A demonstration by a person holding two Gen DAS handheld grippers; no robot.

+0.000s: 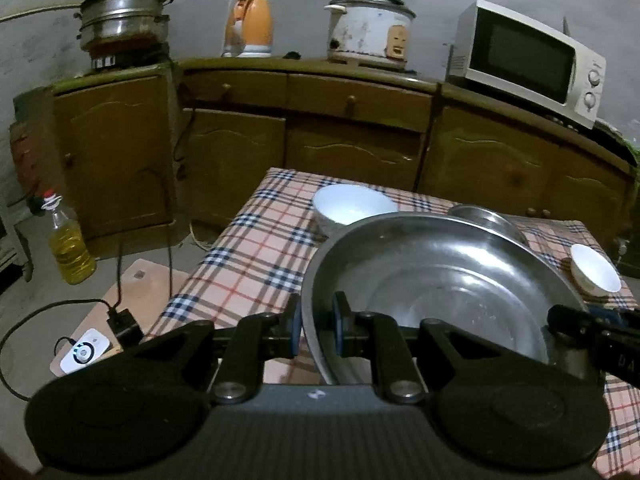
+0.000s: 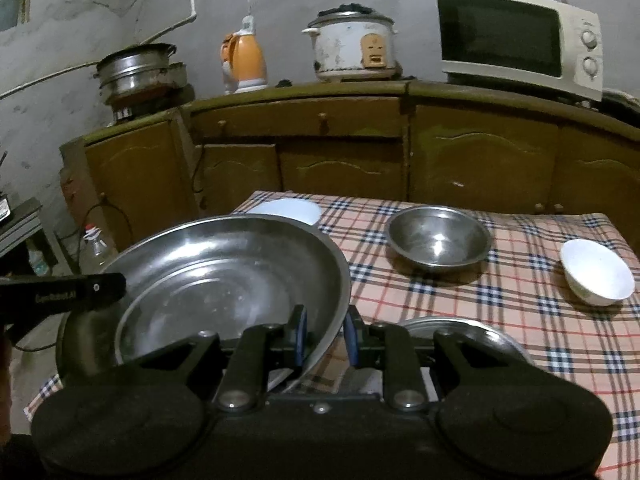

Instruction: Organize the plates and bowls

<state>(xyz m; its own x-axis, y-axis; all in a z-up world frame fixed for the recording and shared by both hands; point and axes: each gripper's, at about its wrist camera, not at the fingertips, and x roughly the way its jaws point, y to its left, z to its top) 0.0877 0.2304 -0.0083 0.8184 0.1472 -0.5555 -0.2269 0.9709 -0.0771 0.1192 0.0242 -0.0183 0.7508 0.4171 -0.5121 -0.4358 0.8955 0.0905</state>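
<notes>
A large steel basin (image 1: 440, 280) is held over the checked table (image 1: 256, 240) by both grippers. My left gripper (image 1: 318, 328) is shut on its left rim. My right gripper (image 2: 326, 334) is shut on its right rim; the basin also shows in the right wrist view (image 2: 224, 280). A white bowl (image 1: 352, 206) sits at the table's far left, seen behind the basin in the right wrist view (image 2: 286, 210). A smaller steel bowl (image 2: 438, 238) sits mid-table. A small white bowl (image 2: 596, 276) lies tilted at the right. A flat steel plate (image 2: 480, 330) lies under my right gripper.
Wooden cabinets (image 2: 340, 160) stand behind the table with a steamer pot (image 2: 136, 68), an orange kettle (image 2: 244, 62), a rice cooker (image 2: 352, 46) and a microwave (image 2: 516, 36) on top. An oil bottle (image 1: 70, 244) and cables (image 1: 120, 312) are on the floor at left.
</notes>
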